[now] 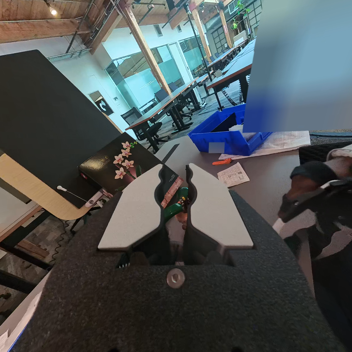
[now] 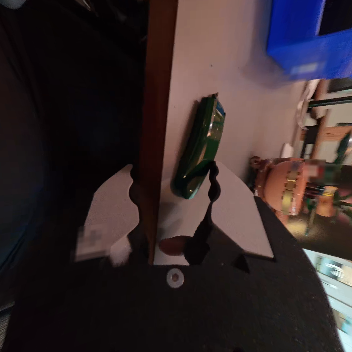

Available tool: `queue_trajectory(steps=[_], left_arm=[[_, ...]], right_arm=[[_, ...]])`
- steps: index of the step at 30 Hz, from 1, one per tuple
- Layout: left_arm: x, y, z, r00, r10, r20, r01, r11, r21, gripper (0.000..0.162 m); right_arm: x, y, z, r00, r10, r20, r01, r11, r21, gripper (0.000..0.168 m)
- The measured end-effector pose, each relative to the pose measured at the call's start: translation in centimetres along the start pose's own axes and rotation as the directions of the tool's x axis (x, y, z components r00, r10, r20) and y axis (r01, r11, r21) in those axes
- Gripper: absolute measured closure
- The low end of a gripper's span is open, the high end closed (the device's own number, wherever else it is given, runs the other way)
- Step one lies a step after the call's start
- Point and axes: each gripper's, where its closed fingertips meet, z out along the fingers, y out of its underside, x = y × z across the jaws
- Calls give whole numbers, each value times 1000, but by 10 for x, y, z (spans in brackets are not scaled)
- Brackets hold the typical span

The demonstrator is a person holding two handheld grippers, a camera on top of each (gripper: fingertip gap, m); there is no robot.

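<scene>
Green leaf piece lies flat on the pale table near its brown edge, and the right gripper sits over it with fingers spread wide; the right finger's tip touches the leaf's near end. Left gripper has its fingers narrow, with a small brick-built plant pot showing in the gap, though whether it's actually pinched I can't tell. Blue bin further back holds something dark and something white, partly hidden. Flower-printed box lies left.
</scene>
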Motion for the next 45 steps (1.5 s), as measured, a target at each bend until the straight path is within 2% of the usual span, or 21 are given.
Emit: queue_trajectory(steps=[3,9,10,12,13,17,22,27,29,31,32,34,36,38,39,40,41,42,43,44,45], left_arm=[[2,1,3,1000,3,-6,-3,1000,-1,142],[8,13,10,999,8,-38,-10,999,-54,141],[10,16,11,999,15,-45,-18,998,-65,140],[11,18,13,998,30,-54,-34,997,-76,140],[12,18,14,998,32,-55,-36,997,-74,140],[14,15,15,998,21,-64,-24,998,-56,140],[19,12,16,998,23,-60,-27,998,-57,140],[31,6,14,997,30,-75,-34,998,-55,140],[33,2,13,996,39,-75,-43,998,-48,140],[33,0,12,996,40,-76,-42,998,-37,140],[32,0,11,997,38,-74,-41,999,-35,140],[31,2,11,997,38,-71,-41,998,-40,140],[29,2,9,997,34,-65,-36,999,-39,139],[27,-2,6,998,20,-61,-22,1000,-21,139],[27,-4,4,998,5,-64,-6,1000,-5,139],[26,-8,3,998,-21,-67,22,1000,17,137],[24,-13,1,996,-64,-70,67,996,51,134],[21,-19,-1,989,-126,-73,132,986,98,131],[16,-22,-2,974,-210,-80,221,963,156,129],[11,-26,-3,944,-312,-104,328,918,222,125],[8,-29,-4,897,-415,-156,443,851,284,109]], right_arm=[[-1,-4,-7,987,-65,-144,66,998,1,107],[-2,-3,-11,988,-11,-151,14,1000,13,108],[-1,-1,-12,989,-8,-150,9,1000,6,106],[8,4,-17,980,-5,-197,7,1000,6,85],[9,3,-19,979,2,-202,3,1000,26,84],[-3,1,-18,982,-3,-186,20,996,89,111],[-7,0,-25,971,7,-238,17,995,98,121],[9,-5,-41,932,-14,-361,52,994,95,100],[6,-11,-40,941,-37,-336,83,989,122,113],[0,-18,-37,954,-37,-299,87,984,157,141],[2,-22,-39,948,-22,-317,84,980,183,148],[11,-25,-45,942,7,-334,68,975,213,155],[19,-22,-51,955,131,-265,-56,960,274,156],[36,-17,-58,923,347,-169,-268,890,368,156],[46,-13,-60,874,478,-88,-405,816,411,156],[56,-11,-64,786,618,32,-559,688,463,156],[67,-11,-70,663,723,195,-701,508,501,156],[78,-13,-78,534,764,361,-801,322,505,156],[92,-14,-87,429,757,492,-850,154,504,156],[107,-15,-98,361,728,583,-856,10,517,156],[122,-14,-106,315,699,642,-845,-102,525,156]])
